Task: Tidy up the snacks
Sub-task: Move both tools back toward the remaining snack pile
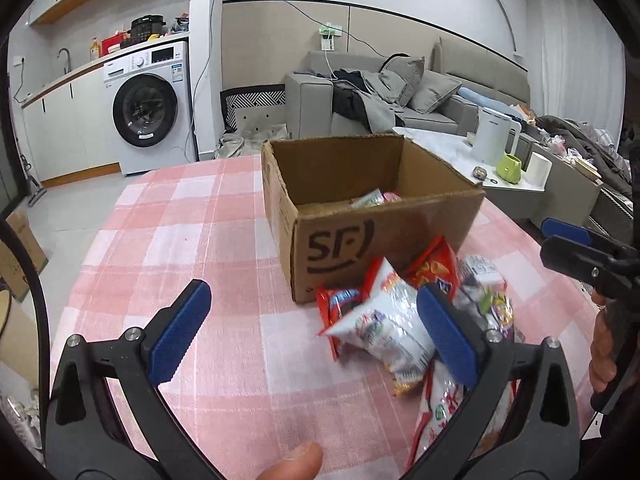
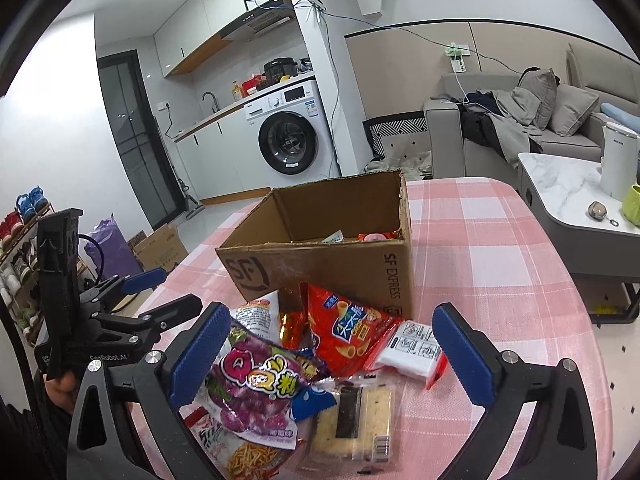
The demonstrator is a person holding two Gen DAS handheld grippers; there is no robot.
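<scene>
An open cardboard SF box stands on the pink checked tablecloth with a few snack packs inside. A pile of snack bags lies in front of it: a white bag, a red bag, a purple bag, a clear cracker pack. My left gripper is open and empty, left of the pile, its right finger over the bags. My right gripper is open above the pile; it also shows in the left wrist view.
A marble side table with a white kettle and green mug stands to the right. A grey sofa and washing machine are behind. Cardboard boxes sit on the floor at left.
</scene>
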